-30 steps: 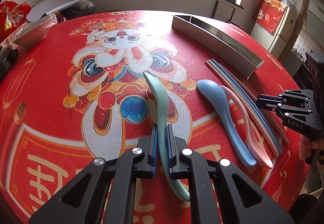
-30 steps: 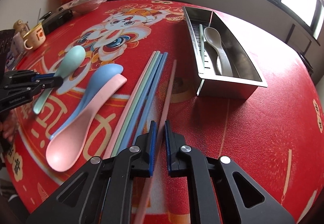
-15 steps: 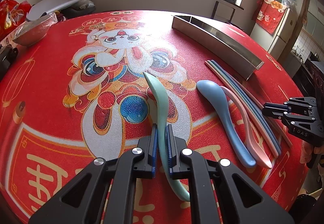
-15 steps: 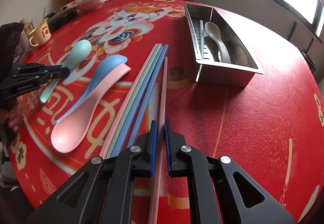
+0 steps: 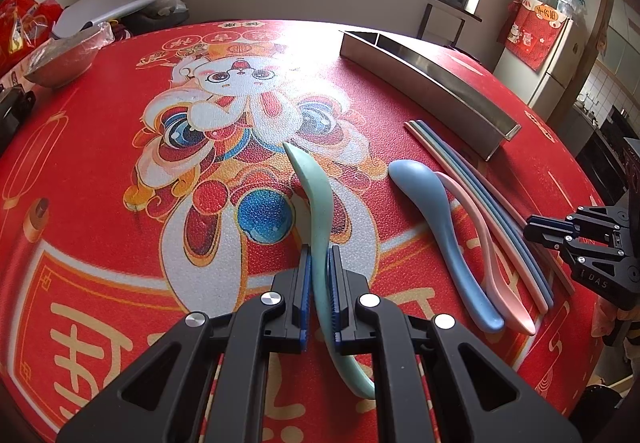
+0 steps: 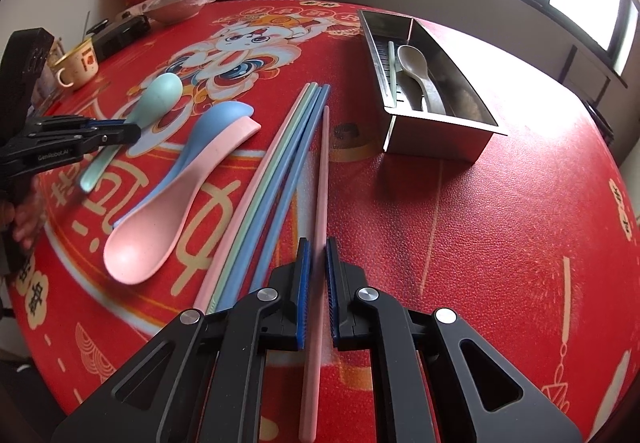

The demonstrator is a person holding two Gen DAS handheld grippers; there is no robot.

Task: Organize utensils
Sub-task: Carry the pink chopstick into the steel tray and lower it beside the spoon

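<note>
- Our left gripper [image 5: 319, 267] is squeezed shut on the handle of the green spoon [image 5: 316, 199]. The bowl end points away from us, over the red table mat [image 5: 120, 203].
- Our right gripper [image 6: 317, 263] is squeezed shut on one pink chopstick [image 6: 323, 171]. It lies a bit apart from the other chopsticks [image 6: 280, 159], which sit side by side in a bunch.
- The metal tray [image 6: 436, 141] is on the far right of the mat. It already has a grey spoon [image 6: 416, 71] and a thin green stick inside.
- The blue spoon [image 6: 216, 123] and the pink spoon [image 6: 160, 227] lie together between the green spoon and the chopsticks, not yet in the tray.
- We think the step now is to lift both things and carry them to the tray.
- To do it well, we should hold tight, lift straight up, and keep the long chopstick level so it does not swing or bump the bunch.
- We should put the spoon next to the grey spoon and the chopstick along the long side of the tray.
- We cannot tell if the green spoon or the pink chopstick is off the mat yet.
- The near end of each one goes under our grippers, so part is hidden.
- From the left camera we see only the outside wall of the tray, not what is in it.
- The stuff at the far edge of the table is too small to name well.
</note>
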